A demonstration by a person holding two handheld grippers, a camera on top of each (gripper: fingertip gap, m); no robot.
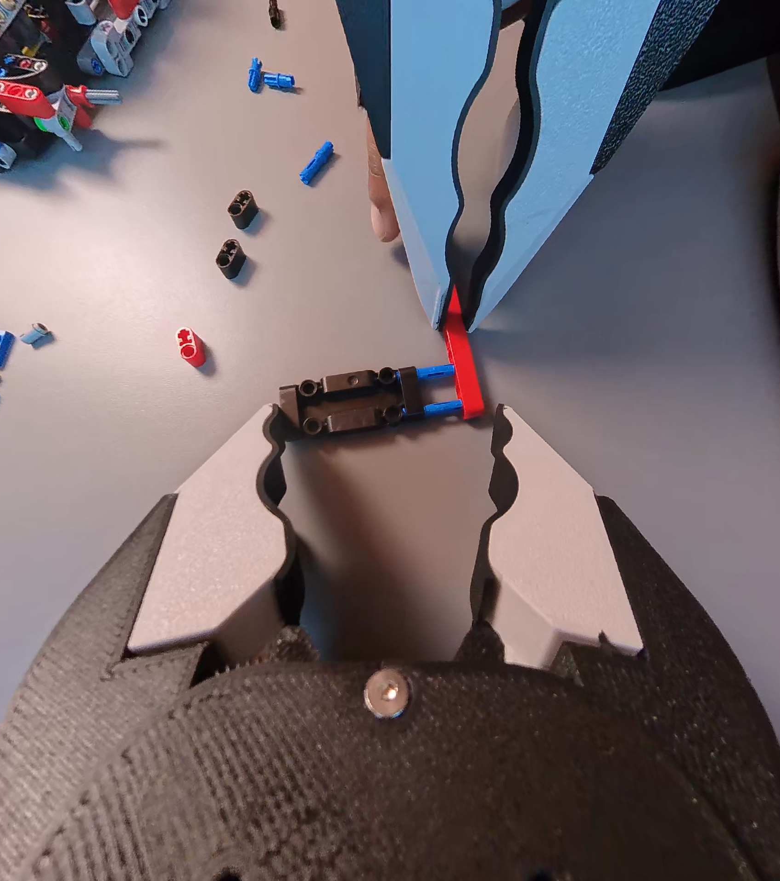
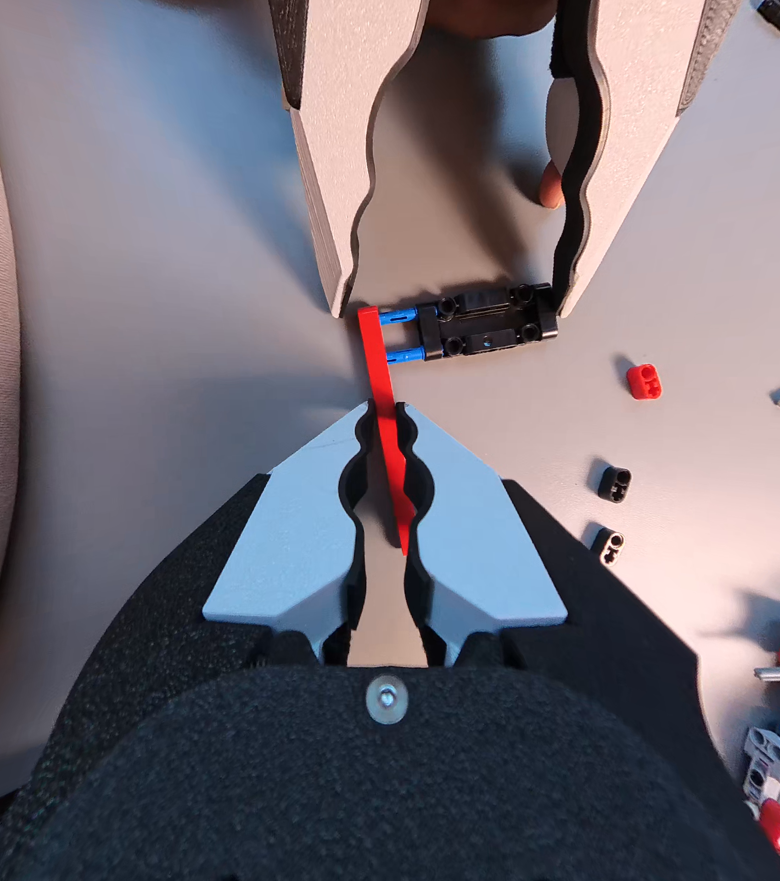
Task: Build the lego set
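**Right gripper clamps the red beam; left gripper spread around the black block**

Your right gripper [image 2: 384,405] is closed on the red beam [image 2: 380,381], which runs out past its tips to the two blue pins [image 2: 400,333]. The pins join the beam's far end to the black block [image 2: 488,322], lying flat on the grey table [image 2: 187,238].

Your left gripper [image 1: 385,412] is wide open and holds nothing. In the right wrist view one of its tips touches the block's outer end; the other sits just beside the beam's end.

Well apart on the table lie a red connector [image 1: 190,347], two black connectors [image 1: 236,234] and loose blue pins [image 1: 316,162]. The part-built model [image 1: 11,81] stands at the table's far corner. A fingertip [image 1: 385,214] shows beside the right gripper.
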